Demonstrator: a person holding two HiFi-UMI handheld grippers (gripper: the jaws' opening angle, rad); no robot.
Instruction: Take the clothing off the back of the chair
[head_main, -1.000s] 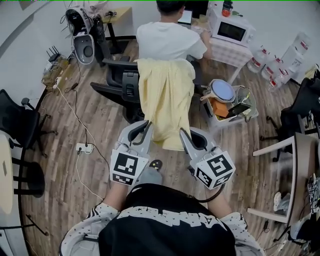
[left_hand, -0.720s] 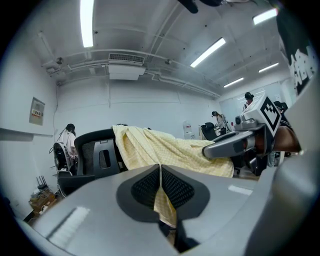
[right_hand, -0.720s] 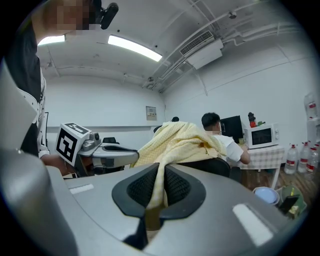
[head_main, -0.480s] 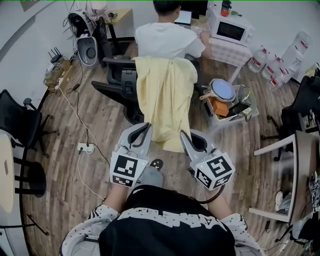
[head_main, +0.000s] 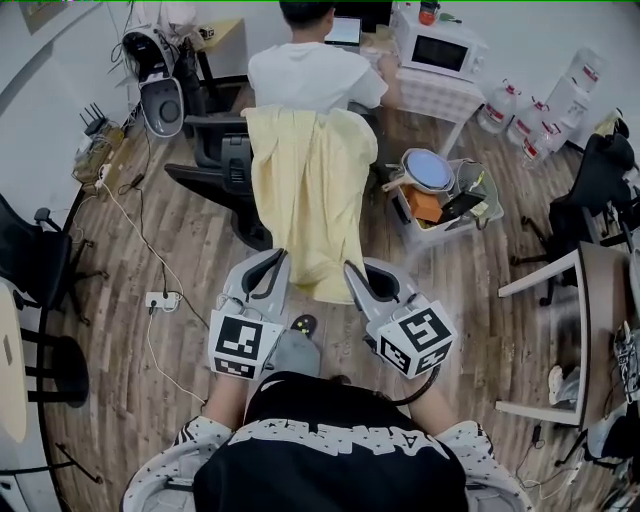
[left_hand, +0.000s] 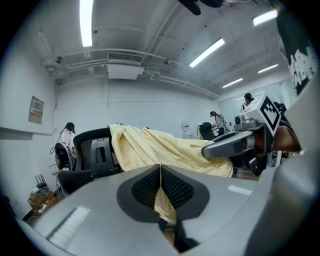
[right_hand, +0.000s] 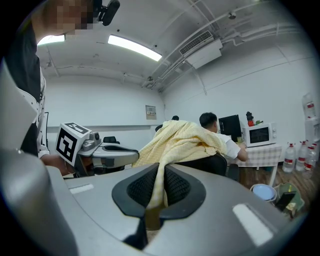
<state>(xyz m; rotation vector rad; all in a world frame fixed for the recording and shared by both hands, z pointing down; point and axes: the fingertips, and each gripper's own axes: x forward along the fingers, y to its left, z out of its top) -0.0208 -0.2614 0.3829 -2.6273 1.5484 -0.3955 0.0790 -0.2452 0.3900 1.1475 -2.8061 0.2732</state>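
A pale yellow garment (head_main: 305, 200) hangs over the back of a black office chair (head_main: 225, 160) and trails down toward me. My left gripper (head_main: 277, 256) is shut at the lower left edge of the cloth, and my right gripper (head_main: 350, 268) is shut on the lower right edge. In the left gripper view the pads (left_hand: 172, 187) meet, with yellow cloth (left_hand: 160, 147) showing in the slit below them. In the right gripper view a fold of the garment (right_hand: 180, 140) runs down between the pads (right_hand: 175, 185). The top of the cloth still lies on the chair back (right_hand: 210, 162).
A person in a white shirt (head_main: 315, 75) sits at a desk just beyond the chair, by a microwave (head_main: 438, 52). A clear bin of kitchenware (head_main: 440, 200) stands at the right of the chair. A power strip (head_main: 160, 298) and cables lie on the floor at the left.
Both grippers have drawn a little back toward me with the hem in them. The garment stays draped over the chair back.
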